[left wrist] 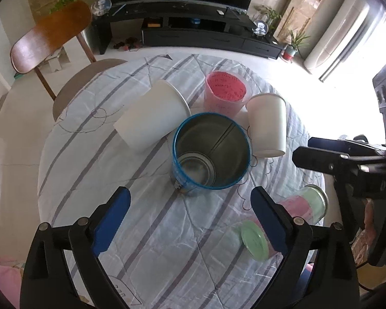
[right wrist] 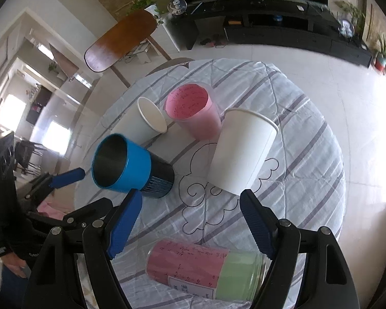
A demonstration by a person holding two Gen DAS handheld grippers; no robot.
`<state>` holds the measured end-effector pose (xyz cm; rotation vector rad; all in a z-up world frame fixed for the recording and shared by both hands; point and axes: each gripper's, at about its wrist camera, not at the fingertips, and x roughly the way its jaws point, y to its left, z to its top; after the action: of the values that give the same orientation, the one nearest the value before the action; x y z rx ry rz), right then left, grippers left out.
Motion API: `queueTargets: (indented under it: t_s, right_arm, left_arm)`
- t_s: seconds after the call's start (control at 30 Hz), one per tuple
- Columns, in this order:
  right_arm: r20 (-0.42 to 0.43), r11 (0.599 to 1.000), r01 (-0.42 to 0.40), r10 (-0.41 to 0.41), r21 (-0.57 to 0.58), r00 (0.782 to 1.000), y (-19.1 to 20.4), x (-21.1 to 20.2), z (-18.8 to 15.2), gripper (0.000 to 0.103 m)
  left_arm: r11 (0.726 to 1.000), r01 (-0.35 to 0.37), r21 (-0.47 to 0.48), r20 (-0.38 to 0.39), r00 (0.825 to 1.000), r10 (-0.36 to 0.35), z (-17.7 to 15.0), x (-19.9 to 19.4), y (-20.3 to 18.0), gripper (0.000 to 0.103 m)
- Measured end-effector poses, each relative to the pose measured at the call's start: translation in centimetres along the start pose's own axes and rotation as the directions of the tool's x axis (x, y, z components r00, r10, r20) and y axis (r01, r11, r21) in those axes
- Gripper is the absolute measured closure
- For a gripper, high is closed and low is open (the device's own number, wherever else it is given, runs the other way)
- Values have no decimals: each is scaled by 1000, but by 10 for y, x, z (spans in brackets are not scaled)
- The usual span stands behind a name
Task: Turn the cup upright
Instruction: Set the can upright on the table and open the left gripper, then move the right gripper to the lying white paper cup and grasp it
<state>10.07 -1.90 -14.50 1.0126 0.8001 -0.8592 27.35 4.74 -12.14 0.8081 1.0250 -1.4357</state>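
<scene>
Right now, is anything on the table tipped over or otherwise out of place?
Yes. One white paper cup lies on its side behind the blue-rimmed can, and the pink-and-green jar lies on its side at the near edge. Nothing looks spilled.

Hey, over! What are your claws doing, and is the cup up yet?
Left gripper, right gripper: both open, empty. One white paper cup lying on its side. Blue tin right beside it.

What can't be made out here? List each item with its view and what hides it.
- Handwriting on the pink cup: too small and blurred in both views.
- Jar: in the left wrist view, its middle is hidden behind a finger of the left tongs.
- Jar label: in the right wrist view, the print is too small to read.
- Floor by the window: in the left wrist view, washed out by glare.
</scene>
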Motion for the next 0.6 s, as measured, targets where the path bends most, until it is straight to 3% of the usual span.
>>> queueTargets:
  t_s: [0.13,0.3,0.4,0.6]
  right_arm:
    - [-2,996,-50,50,73,999,-11,-5,3,24]
    - [-17,972,-123,129,202,992,-32,-7,9,24]
    - [-28,969,-141,150,204,988,-36,-8,16,24]
    - [-86,971,-179,194,158,977,-40,-4,28,24]
  left_arm:
    - [999,-10,-32,14,1000,10,-2,-14,-1,6]
    - [993,-94,-69,45,994,97,-2,-35,-13,5]
    - [983,-139,-123,57,988,147,2,-44,-22,4]
    - [935,-304,-183,31,949,314,9,-51,-48,4]
